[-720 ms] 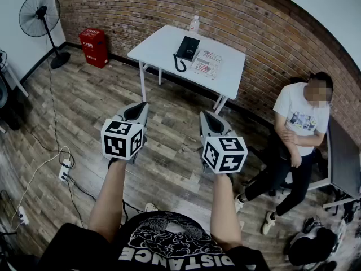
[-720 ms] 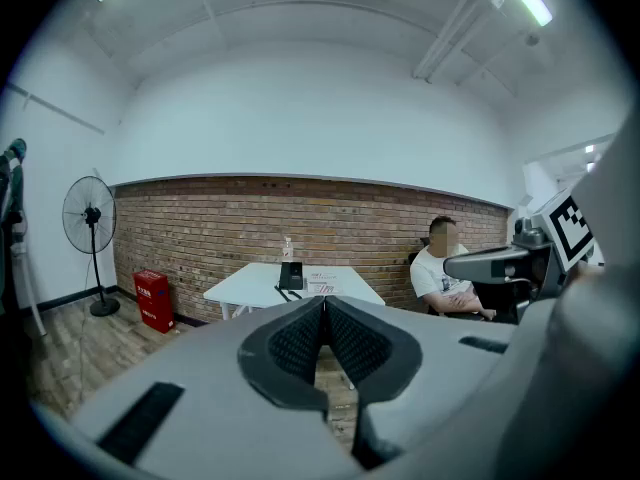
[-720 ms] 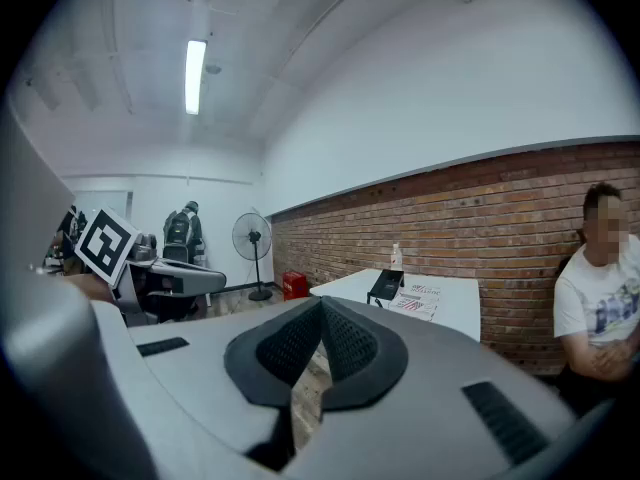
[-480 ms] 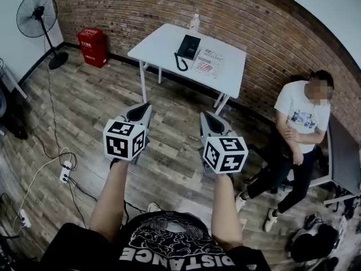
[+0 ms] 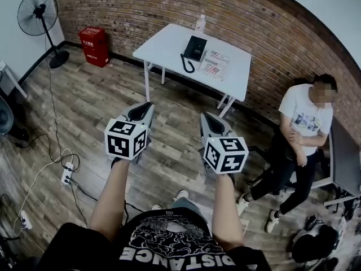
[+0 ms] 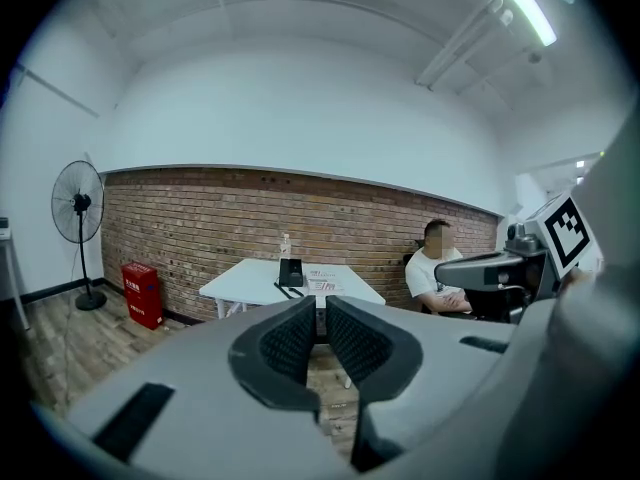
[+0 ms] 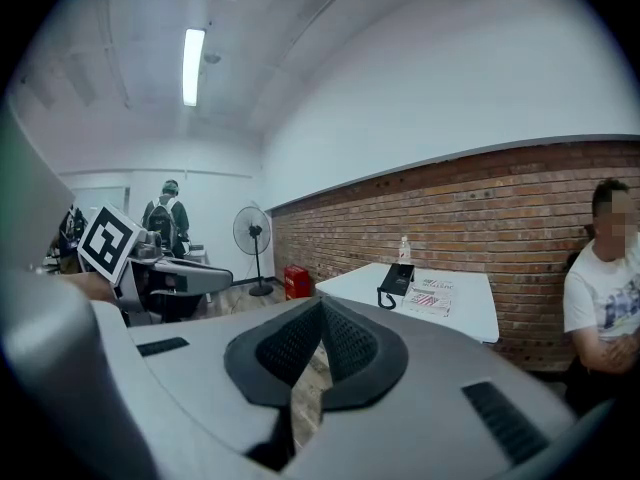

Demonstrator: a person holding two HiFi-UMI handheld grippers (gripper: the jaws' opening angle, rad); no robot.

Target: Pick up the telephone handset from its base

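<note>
The black telephone [image 5: 195, 48] sits with its handset on the base, on a white table [image 5: 163, 47] against the brick wall, its coiled cord hanging at the front edge. It shows small and far off in the left gripper view [image 6: 291, 272] and the right gripper view [image 7: 397, 280]. My left gripper [image 5: 141, 108] and right gripper [image 5: 208, 118] are held side by side over the wooden floor, well short of the table. Both are shut with nothing between the pads; in their own views the left gripper [image 6: 321, 313] and right gripper [image 7: 321, 306] hold nothing.
Papers [image 5: 215, 65] and a clear bottle [image 5: 201, 22] share the table. A red box [image 5: 93, 46] and a standing fan [image 5: 38, 16] are at the left wall. A person [image 5: 302, 131] sits to the right. A power strip [image 5: 67, 173] and cables lie on the floor at left.
The table and telephone have shifted slightly right in the head view, and a shoe now shows below. Both grippers keep their pose, still shut.
</note>
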